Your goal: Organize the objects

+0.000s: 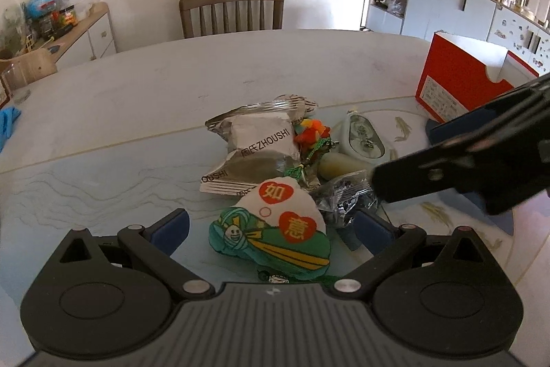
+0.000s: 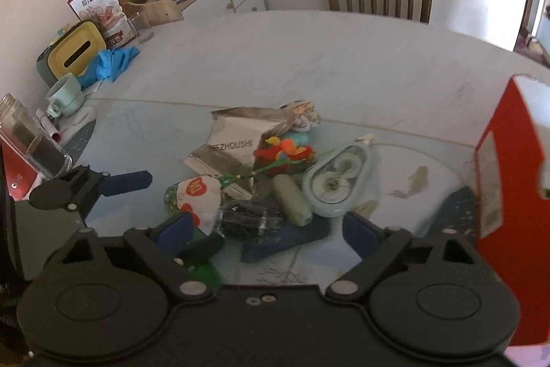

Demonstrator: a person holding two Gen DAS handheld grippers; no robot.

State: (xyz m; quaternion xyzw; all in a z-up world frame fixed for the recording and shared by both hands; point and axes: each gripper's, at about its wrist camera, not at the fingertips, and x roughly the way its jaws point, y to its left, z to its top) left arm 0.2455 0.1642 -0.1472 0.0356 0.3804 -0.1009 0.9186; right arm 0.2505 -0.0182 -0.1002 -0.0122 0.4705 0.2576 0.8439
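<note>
A pile of small objects lies on the table. A green and white cloth sachet [image 1: 275, 229] with red hearts sits between the fingers of my open left gripper [image 1: 271, 233]. Behind it are a silver ZHOUSHI snack packet [image 1: 254, 147], a red and orange tasselled charm [image 1: 311, 135], a pale blue correction tape [image 1: 361, 136], a pale green roll [image 1: 338, 165] and a dark foil packet [image 1: 343, 198]. My right gripper [image 2: 266, 231] is open just short of the dark foil packet [image 2: 247, 219], with the sachet [image 2: 196, 198] beside its left finger. The right gripper shows in the left wrist view as a black arm [image 1: 474, 167].
A red box [image 1: 457, 85] stands at the right of the pile, close to the right gripper [image 2: 508, 188]. At the table's left are a mint cup [image 2: 65, 97], a yellow tissue box [image 2: 74, 52], a blue cloth [image 2: 113, 62] and a glass jar [image 2: 31, 140]. A wooden chair [image 1: 232, 11] stands behind the table.
</note>
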